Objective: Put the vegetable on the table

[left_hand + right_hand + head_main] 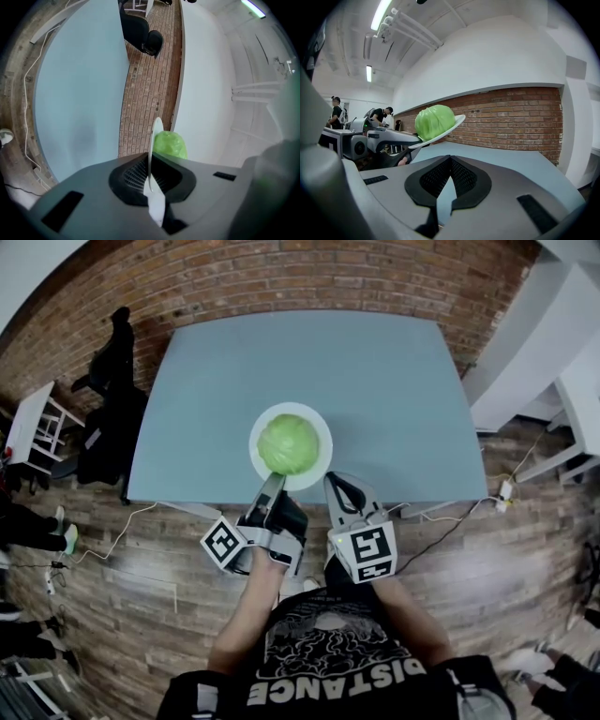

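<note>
Black T-shirt (328, 643), white lettering; left claw (268, 487) and right claw (337, 486) grey, black-padded.

There were two grippers (left gripper (271, 482), right gripper (335, 486)), one cabbage (288, 443), one plate (320, 427) and one table (375, 371).

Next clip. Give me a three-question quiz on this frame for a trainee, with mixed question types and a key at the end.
1. True or false: the left gripper is clamped on the rim of the white plate.
2. Fill in: the right gripper has its jaws ____ and holds nothing.
3. The plate carrying the green cabbage is: A) turned upside down; B) held tilted above the blue table; C) gripped by the right gripper.
Key: 1 true; 2 shut; 3 B.
</note>
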Tool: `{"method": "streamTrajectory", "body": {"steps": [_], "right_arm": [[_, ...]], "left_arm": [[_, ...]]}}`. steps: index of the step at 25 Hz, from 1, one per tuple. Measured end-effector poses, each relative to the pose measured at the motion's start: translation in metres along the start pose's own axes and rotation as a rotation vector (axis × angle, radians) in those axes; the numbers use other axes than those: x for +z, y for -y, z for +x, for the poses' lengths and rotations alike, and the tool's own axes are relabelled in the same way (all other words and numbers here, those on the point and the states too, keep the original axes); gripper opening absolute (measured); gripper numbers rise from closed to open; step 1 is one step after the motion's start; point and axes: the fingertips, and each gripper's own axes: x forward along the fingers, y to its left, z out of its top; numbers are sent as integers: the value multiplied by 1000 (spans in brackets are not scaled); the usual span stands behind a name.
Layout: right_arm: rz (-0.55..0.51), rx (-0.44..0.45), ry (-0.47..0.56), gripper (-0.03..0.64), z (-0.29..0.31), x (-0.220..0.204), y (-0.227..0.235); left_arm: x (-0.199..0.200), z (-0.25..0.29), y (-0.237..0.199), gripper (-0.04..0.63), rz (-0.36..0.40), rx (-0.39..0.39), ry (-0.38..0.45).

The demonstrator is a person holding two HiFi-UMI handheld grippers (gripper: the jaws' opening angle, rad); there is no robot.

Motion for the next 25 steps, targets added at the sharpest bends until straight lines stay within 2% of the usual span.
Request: {"method": "streamTrajectory", "body": {"steps": [17, 25], "right_arm": [[28, 17, 0, 8, 54, -4, 75], [29, 41, 4, 8, 78, -7, 99]], "left_arm": [[8, 78, -38, 9, -10, 30, 17], [12, 109, -55, 9, 8, 42, 11]]}}
